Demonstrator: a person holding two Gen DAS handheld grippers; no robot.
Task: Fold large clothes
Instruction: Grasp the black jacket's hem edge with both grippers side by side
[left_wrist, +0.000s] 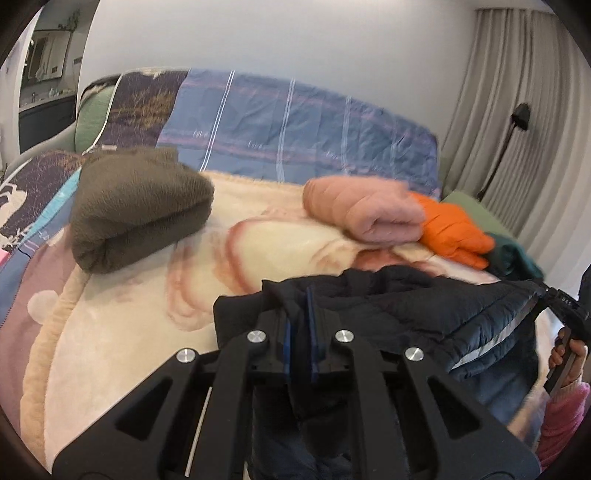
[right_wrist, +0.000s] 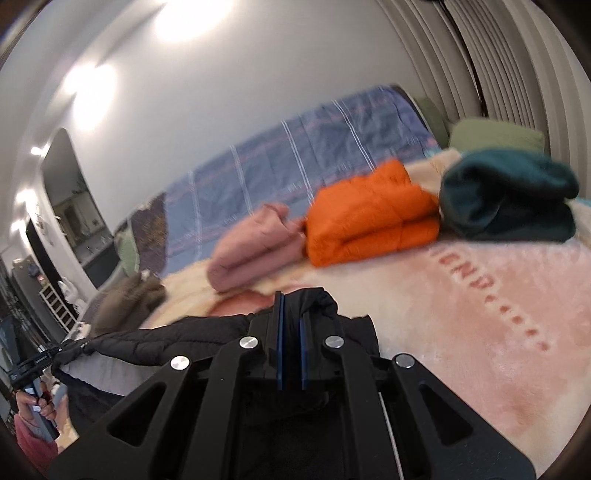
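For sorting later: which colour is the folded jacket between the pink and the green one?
Orange jacket; clearest in the right wrist view.

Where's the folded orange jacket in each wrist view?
Left wrist: orange jacket at right of centre, between the pink garment and the teal one.
Right wrist: orange jacket upper centre, pink garment on its left, teal garment on its right.
Shared landmark: blue striped quilt behind.

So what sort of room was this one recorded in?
Most likely a living room at home: a sofa draped in a blue quilt, floor-length curtains, and folded clothes such as the orange jacket on a fleece blanket.
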